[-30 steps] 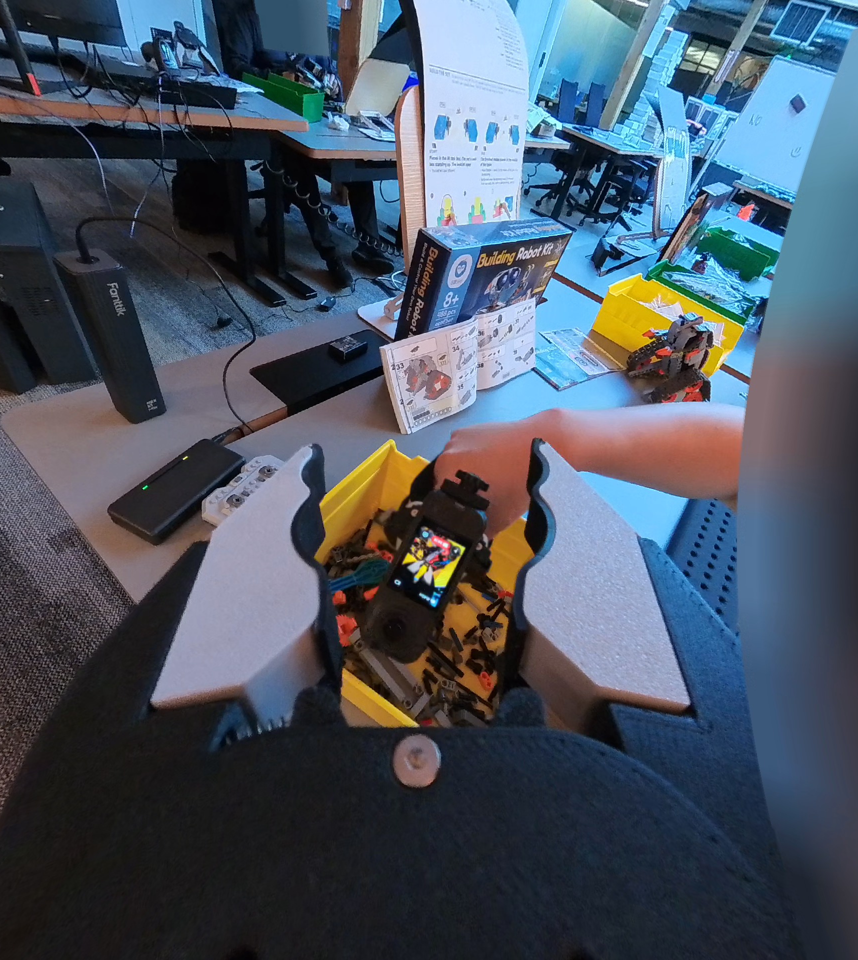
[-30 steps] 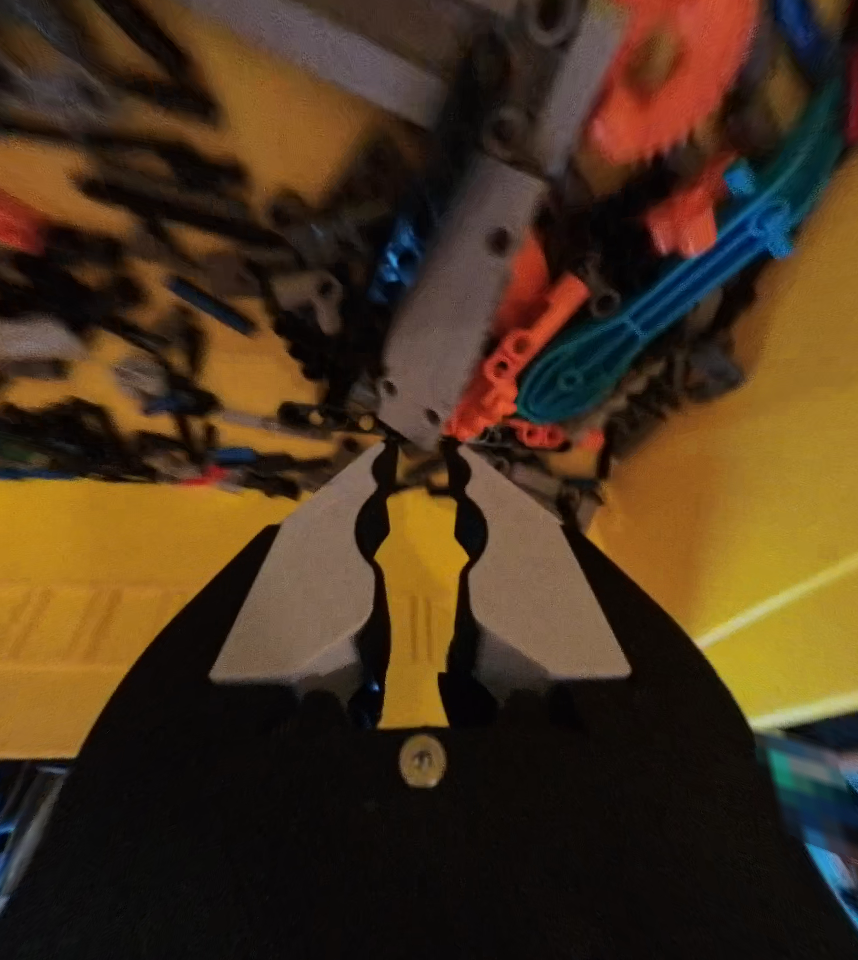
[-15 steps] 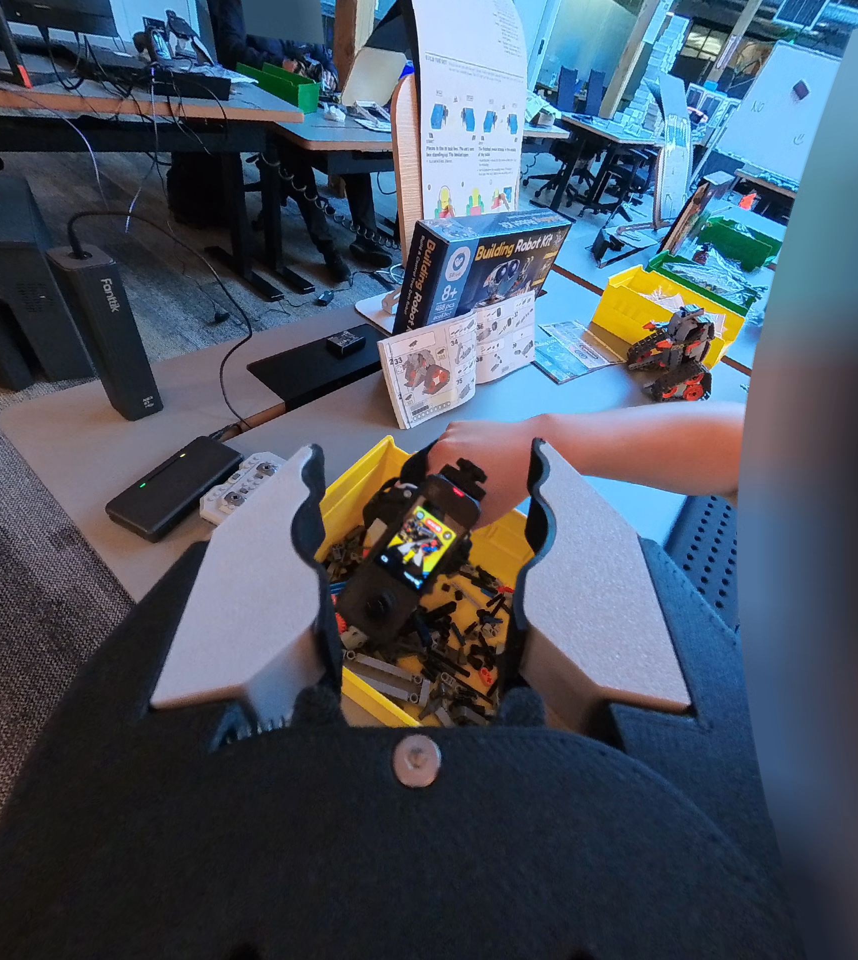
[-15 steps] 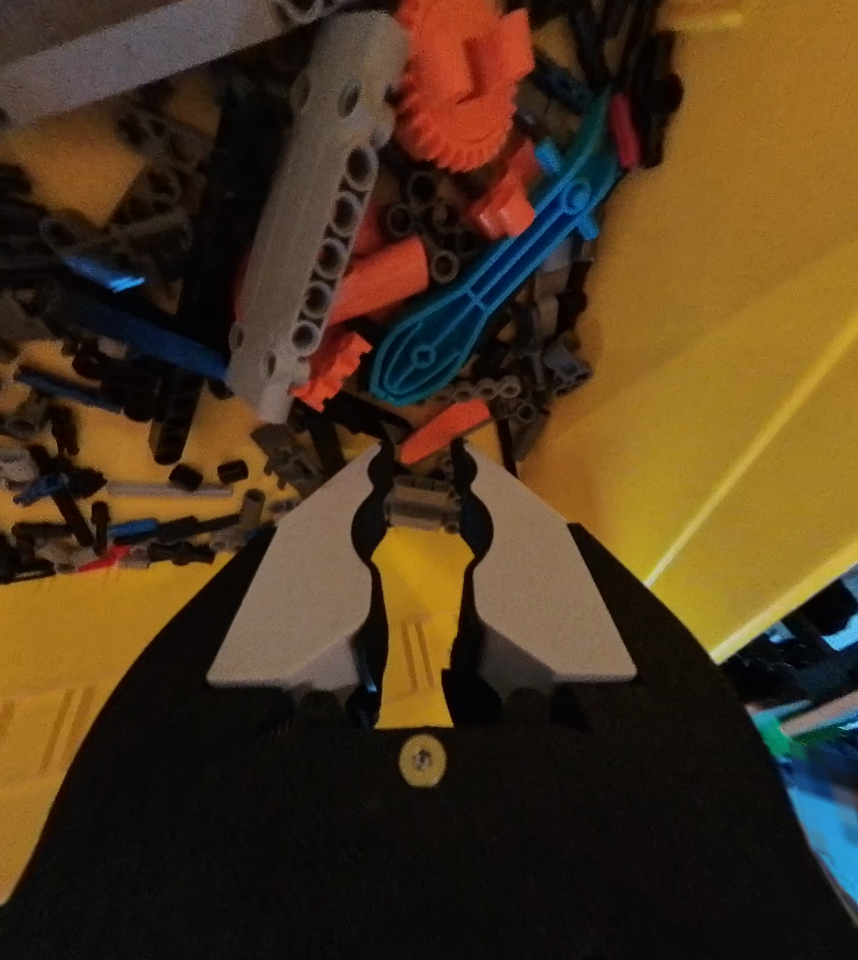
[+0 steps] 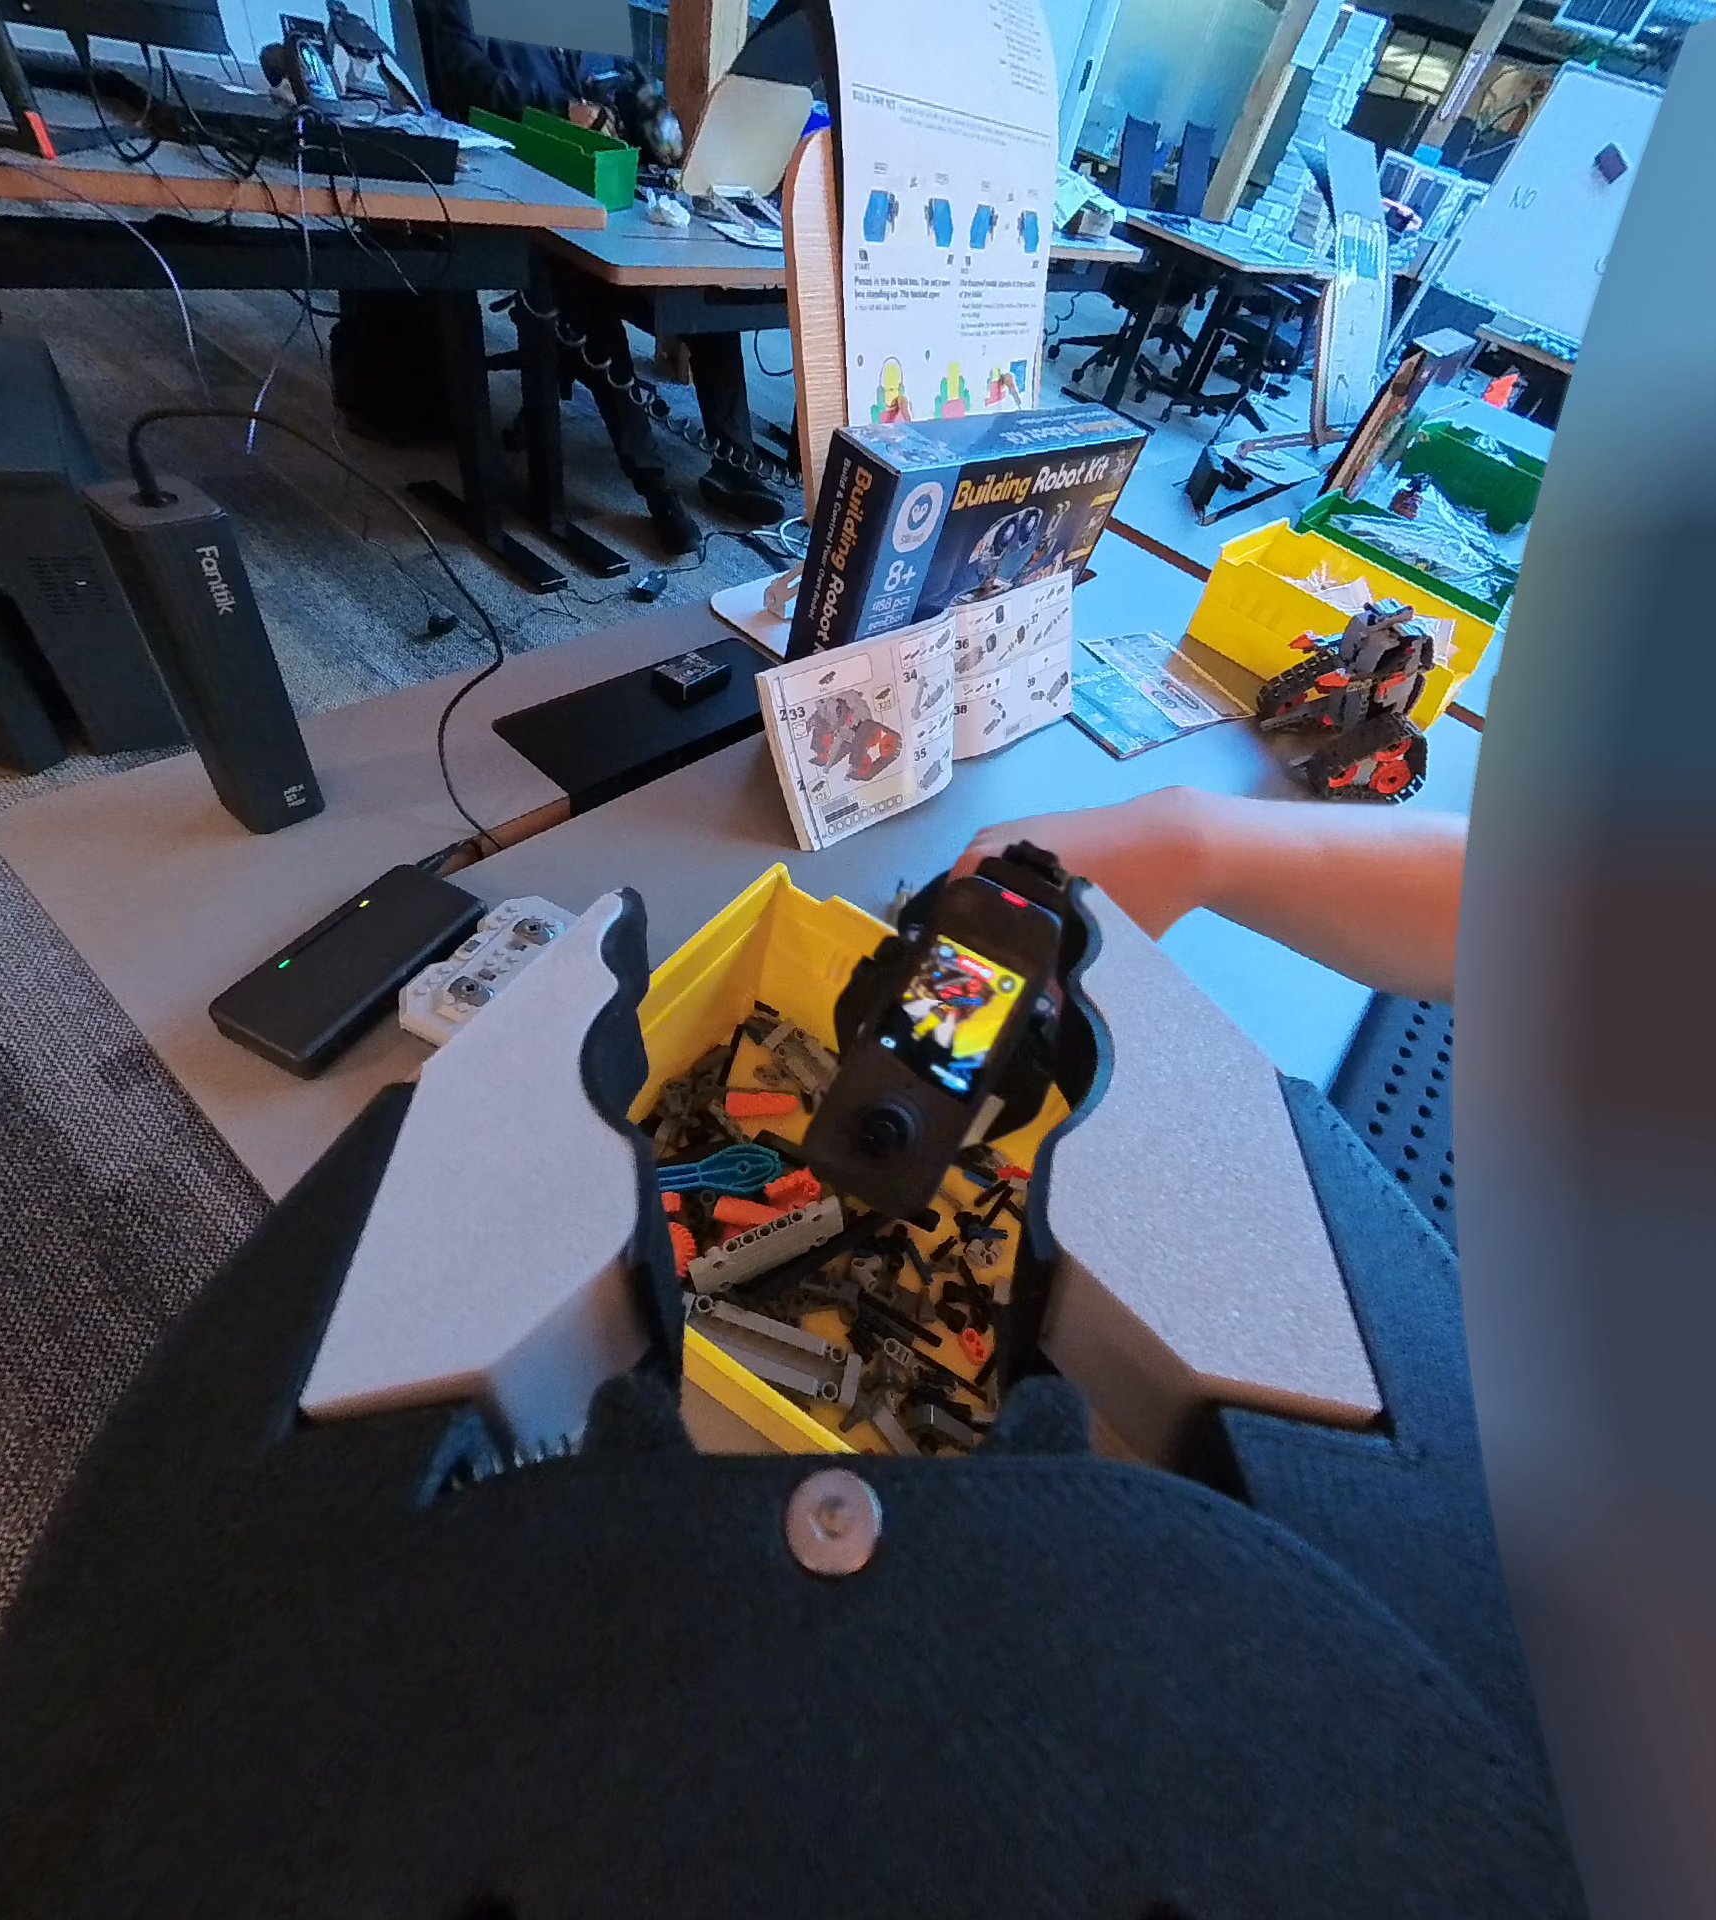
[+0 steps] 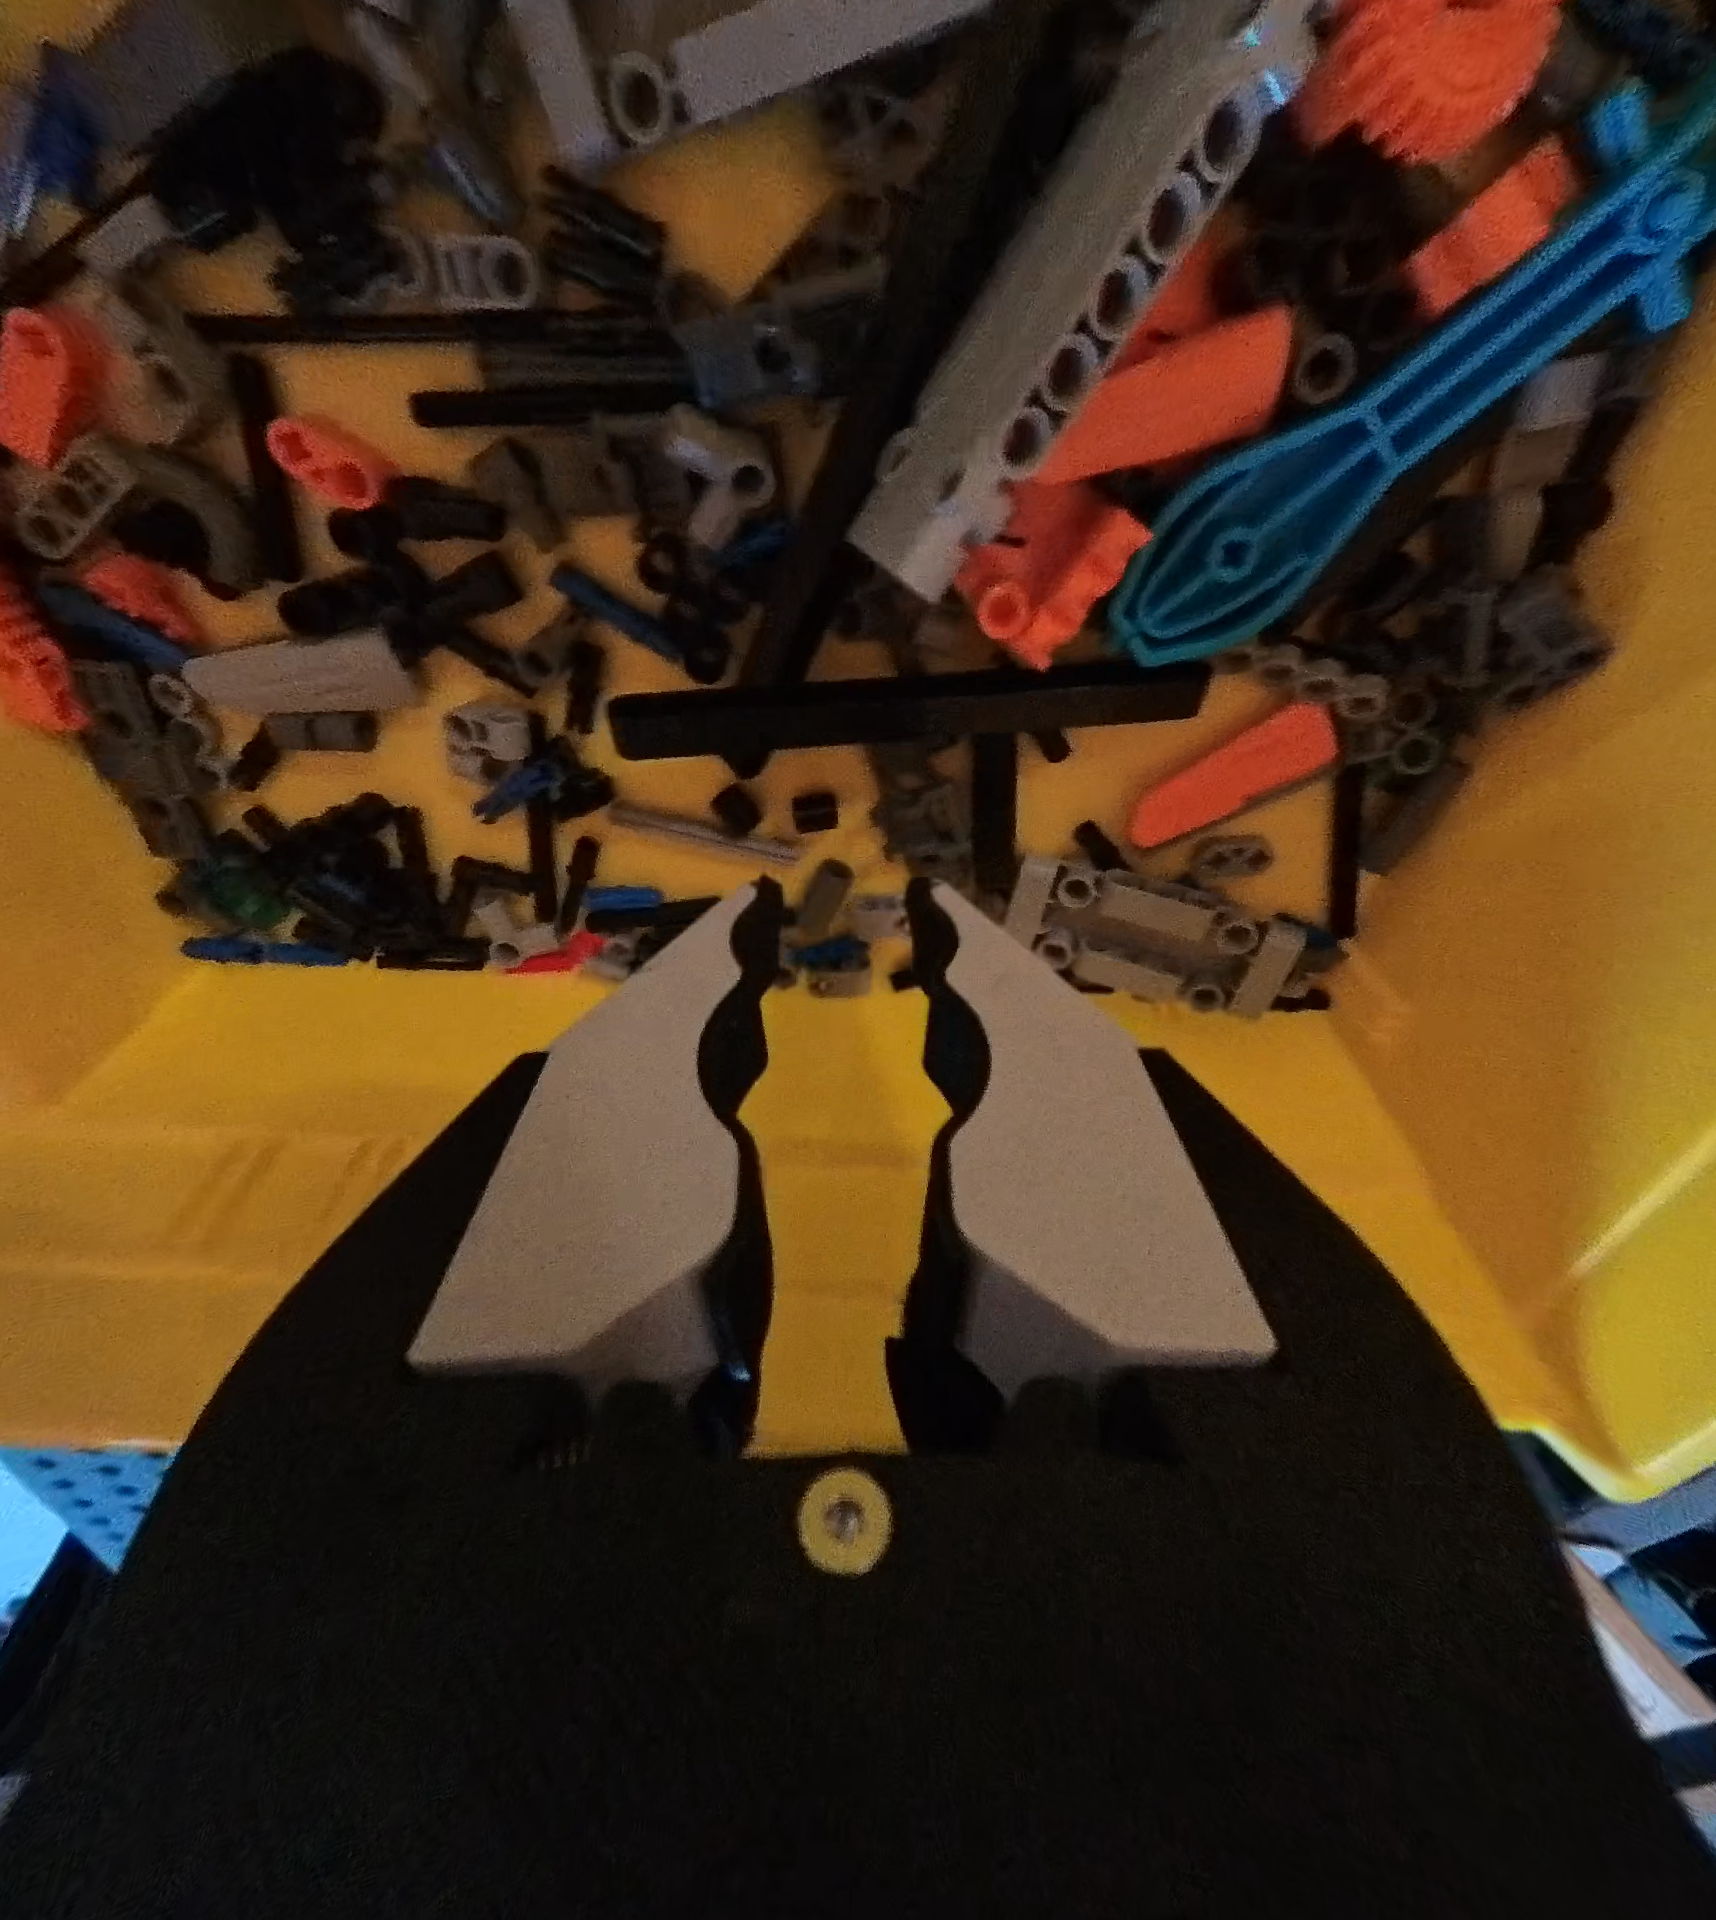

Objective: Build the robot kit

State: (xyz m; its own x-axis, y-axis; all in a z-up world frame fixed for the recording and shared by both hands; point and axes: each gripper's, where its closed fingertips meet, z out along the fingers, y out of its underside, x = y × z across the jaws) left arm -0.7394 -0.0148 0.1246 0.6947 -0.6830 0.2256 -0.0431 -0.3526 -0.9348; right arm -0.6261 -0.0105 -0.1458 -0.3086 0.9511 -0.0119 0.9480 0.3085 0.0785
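A yellow bin (image 5: 729, 956) on the grey table holds many loose building pieces, black, grey and orange. My left gripper (image 5: 854, 914) is wide open and empty, held above the bin's near end. A hand (image 5: 1145, 862) holds my right gripper in the bin; its camera body (image 5: 937, 1049) shows there. In the right wrist view my right gripper (image 6: 840, 894) has a narrow gap with nothing clamped. It hangs just above small pins by the bin wall (image 6: 1560, 1039). Ahead lie a black axle (image 6: 906, 712), a grey holed beam (image 6: 1093, 322), a teal tool (image 6: 1353, 447) and a grey frame piece (image 6: 1155, 935).
Behind the bin stand a kit box (image 5: 968, 530) and an open booklet (image 5: 895, 717). A built tracked robot (image 5: 1353, 696) sits by a second yellow bin (image 5: 1280, 592) at right. A black power bank (image 5: 345, 966), a white hub (image 5: 485, 961) and a black tower (image 5: 210, 644) are at left. My hands' fingertips stand some 30 centimetres from each other.
My right gripper has pulled back and up from the pile, so more of the bin shows. The small grey connector between its tips half a second ago is gone. The left gripper stayed open.
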